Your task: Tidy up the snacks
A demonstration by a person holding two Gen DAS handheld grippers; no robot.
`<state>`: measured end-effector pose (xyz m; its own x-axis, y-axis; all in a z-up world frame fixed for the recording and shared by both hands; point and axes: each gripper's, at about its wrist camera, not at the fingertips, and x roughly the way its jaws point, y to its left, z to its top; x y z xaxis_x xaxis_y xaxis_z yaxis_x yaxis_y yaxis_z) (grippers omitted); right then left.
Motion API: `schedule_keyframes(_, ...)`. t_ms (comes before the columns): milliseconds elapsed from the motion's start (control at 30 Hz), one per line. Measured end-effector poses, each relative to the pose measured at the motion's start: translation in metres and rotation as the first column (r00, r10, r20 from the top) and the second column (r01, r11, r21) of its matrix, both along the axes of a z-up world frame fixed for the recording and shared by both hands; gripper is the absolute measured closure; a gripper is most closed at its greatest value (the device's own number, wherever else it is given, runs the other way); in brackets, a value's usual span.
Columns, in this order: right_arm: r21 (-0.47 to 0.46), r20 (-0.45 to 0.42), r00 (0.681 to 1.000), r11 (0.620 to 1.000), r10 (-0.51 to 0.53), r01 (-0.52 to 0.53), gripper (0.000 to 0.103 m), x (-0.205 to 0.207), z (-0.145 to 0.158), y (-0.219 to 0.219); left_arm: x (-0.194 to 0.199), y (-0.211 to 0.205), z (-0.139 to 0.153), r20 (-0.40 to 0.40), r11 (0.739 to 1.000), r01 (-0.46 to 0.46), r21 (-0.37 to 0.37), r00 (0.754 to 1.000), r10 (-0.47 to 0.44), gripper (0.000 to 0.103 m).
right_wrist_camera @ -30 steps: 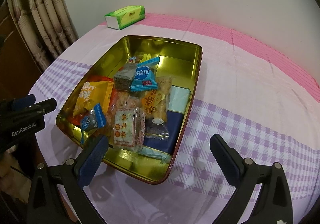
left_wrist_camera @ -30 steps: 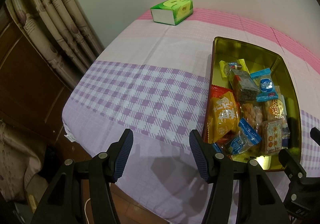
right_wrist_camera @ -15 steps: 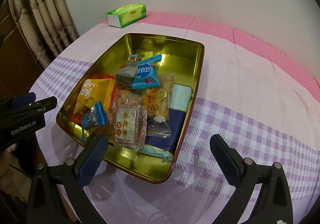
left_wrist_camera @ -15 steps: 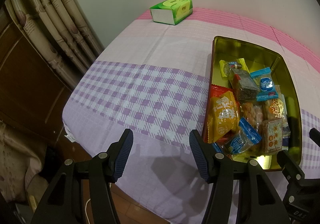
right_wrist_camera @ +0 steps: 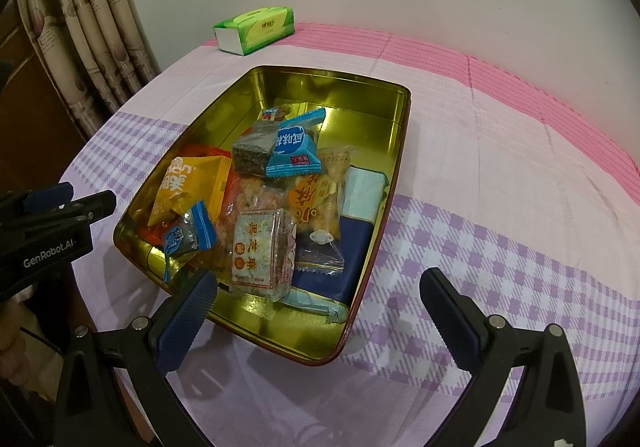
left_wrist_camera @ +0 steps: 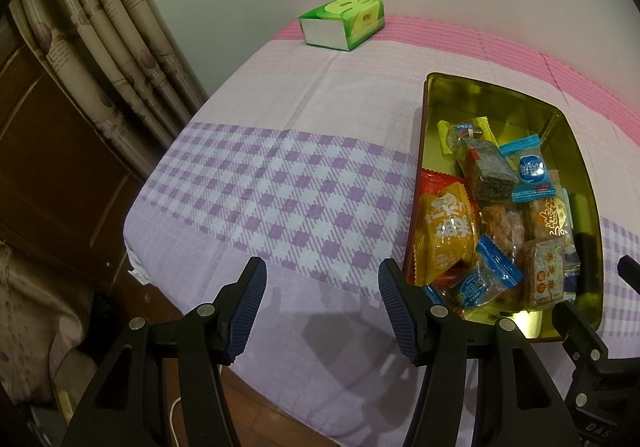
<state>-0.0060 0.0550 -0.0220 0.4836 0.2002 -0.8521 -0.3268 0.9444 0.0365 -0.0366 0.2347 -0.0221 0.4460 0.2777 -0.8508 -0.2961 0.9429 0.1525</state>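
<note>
A gold metal tin (right_wrist_camera: 332, 85) sits on the checked tablecloth and holds several wrapped snacks, among them a yellow packet (right_wrist_camera: 188, 183), a blue packet (right_wrist_camera: 294, 151) and a clear sesame bar (right_wrist_camera: 260, 251). The tin also shows in the left wrist view (left_wrist_camera: 480, 87) at right. My right gripper (right_wrist_camera: 318, 287) is open and empty, hovering over the tin's near edge. My left gripper (left_wrist_camera: 322, 283) is open and empty over the cloth, left of the tin; it also shows in the right wrist view (right_wrist_camera: 60, 207).
A green tissue box (left_wrist_camera: 344, 21) stands at the table's back edge by the wall. Curtains (left_wrist_camera: 100, 47) and a dark wooden cabinet (left_wrist_camera: 48, 167) are to the left. The table's front-left edge (left_wrist_camera: 136, 267) drops off near my left gripper.
The right gripper has come slightly forward and lower toward the tin, which appears a little larger. The left gripper has barely moved. Both stay open.
</note>
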Motion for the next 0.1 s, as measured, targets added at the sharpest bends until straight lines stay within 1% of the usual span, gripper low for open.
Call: schedule_keyframes(100, 0.001, 0.001, 1.000, 1.000, 0.002, -0.002, 0.002, -0.0002, 0.0000, 0.0002, 0.0001, 0.0005, 0.0000, 0.000, 1.000, 0.000, -0.001, 1.000, 0.000, 0.044)
